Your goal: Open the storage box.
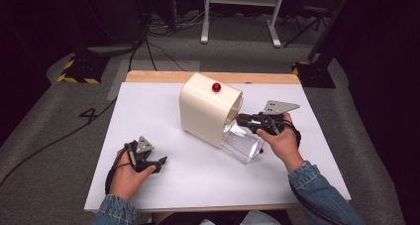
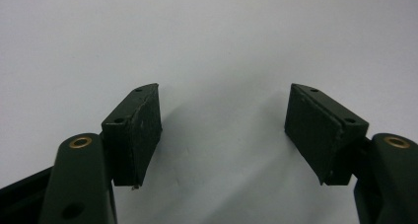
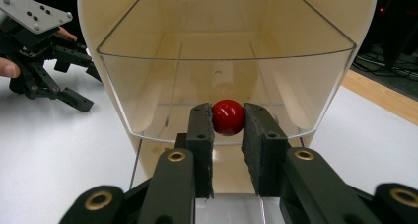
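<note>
1. Right gripper view shows a red knob (image 3: 228,117) clamped between the pads of the right gripper (image 3: 227,135), at the front edge of a clear drawer (image 3: 224,91).
2. That drawer sits partly drawn out of a cream housing (image 3: 355,17); the grip on the knob is judged to serve as the handle for sliding the drawer.
3. At the open side of the housing (image 1: 205,113), the high view shows the drawer (image 1: 242,143) projecting toward the person, with the right gripper (image 1: 241,119) reaching in just above it.
4. A 2nd red knob (image 1: 216,87) sits on top of the housing; its purpose cannot be told.
5. Well apart from the housing, toward the person's side of the white table (image 1: 198,175), the left gripper (image 1: 161,163) rests low on the surface, judged to be parked and idle.
6. Left gripper view shows its pads (image 2: 138,130) spread wide with bare table between them, holding nothing.
7. View differences:
   - The clamped knob is plain in the right gripper view; the high view hides it behind the gripper.
   - The high view alone gives the overall layout.
</note>
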The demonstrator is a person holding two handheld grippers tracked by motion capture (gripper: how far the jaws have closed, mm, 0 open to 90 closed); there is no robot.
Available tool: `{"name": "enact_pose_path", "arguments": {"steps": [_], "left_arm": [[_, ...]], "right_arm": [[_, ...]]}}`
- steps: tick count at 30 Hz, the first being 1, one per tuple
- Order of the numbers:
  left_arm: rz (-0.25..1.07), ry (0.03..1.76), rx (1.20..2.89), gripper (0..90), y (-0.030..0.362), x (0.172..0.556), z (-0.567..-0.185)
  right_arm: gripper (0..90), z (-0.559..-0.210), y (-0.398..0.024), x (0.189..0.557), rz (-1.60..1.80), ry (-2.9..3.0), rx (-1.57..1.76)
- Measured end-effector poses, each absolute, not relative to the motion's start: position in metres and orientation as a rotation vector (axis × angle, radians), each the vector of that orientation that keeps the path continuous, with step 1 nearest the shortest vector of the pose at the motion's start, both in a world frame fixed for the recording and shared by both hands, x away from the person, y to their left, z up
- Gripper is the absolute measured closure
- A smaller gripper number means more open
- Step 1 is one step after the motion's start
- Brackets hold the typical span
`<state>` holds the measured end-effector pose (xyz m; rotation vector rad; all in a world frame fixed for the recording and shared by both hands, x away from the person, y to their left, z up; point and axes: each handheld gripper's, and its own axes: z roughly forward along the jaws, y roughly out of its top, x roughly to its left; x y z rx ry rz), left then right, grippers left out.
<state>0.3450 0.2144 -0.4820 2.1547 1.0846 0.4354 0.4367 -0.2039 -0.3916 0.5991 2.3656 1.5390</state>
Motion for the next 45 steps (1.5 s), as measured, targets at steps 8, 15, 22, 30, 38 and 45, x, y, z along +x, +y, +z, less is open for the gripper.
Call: {"name": "enact_pose_path", "arguments": {"steps": [8,15,22,30,38,45], "left_arm": [[0.433,1.085,2.156,30.2,0.215,0.345,-0.482],[0.426,1.089,2.153,30.1,0.215,0.346,-0.482],[0.425,1.086,2.154,30.1,0.215,0.346,-0.482],[0.425,1.086,2.154,30.1,0.215,0.346,-0.482],[0.425,1.086,2.154,30.1,0.215,0.346,-0.482],[0.425,1.086,2.154,30.1,0.215,0.346,-0.482]], "right_arm": [[74.7,-0.390,-0.209,0.431,1.534,2.368,0.606],[74.8,-0.386,-0.227,0.422,1.550,2.359,0.633],[74.7,-0.380,-0.248,0.410,1.554,2.345,0.638],[74.7,-0.380,-0.263,0.399,1.556,2.338,0.649],[74.6,-0.388,-0.270,0.395,1.536,2.356,0.666],[70.7,-0.394,-0.271,0.397,1.532,2.368,0.695]]}}
